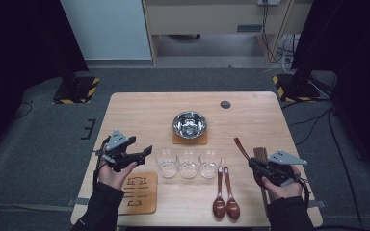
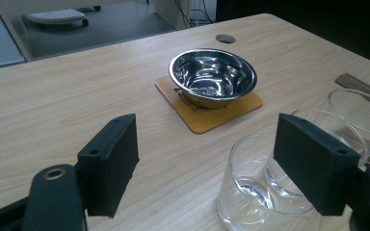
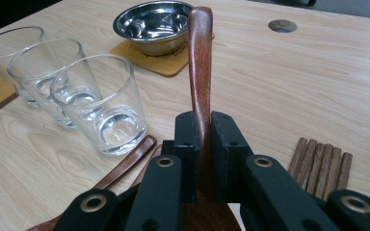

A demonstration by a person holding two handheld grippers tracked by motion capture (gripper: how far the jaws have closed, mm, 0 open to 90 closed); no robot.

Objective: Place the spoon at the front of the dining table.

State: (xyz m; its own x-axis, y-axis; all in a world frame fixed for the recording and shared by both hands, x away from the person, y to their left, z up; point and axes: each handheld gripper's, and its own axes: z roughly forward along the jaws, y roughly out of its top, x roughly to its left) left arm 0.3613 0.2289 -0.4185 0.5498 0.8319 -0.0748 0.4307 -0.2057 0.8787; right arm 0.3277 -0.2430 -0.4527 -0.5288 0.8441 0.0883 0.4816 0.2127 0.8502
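My left gripper hovers open at the table's left, just left of a row of three empty glasses. Between its black pads I see bare table, and the nearest glass stands by the right pad, apart from it. My right gripper at the table's right is shut on a dark wooden spoon. The spoon's handle sticks out past the jaws toward the steel bowl.
The steel bowl sits on a wooden coaster at mid-table. Two more wooden spoons lie in front of the glasses. A bundle of chopsticks lies beside my right gripper. A larger wooden coaster lies at the front left.
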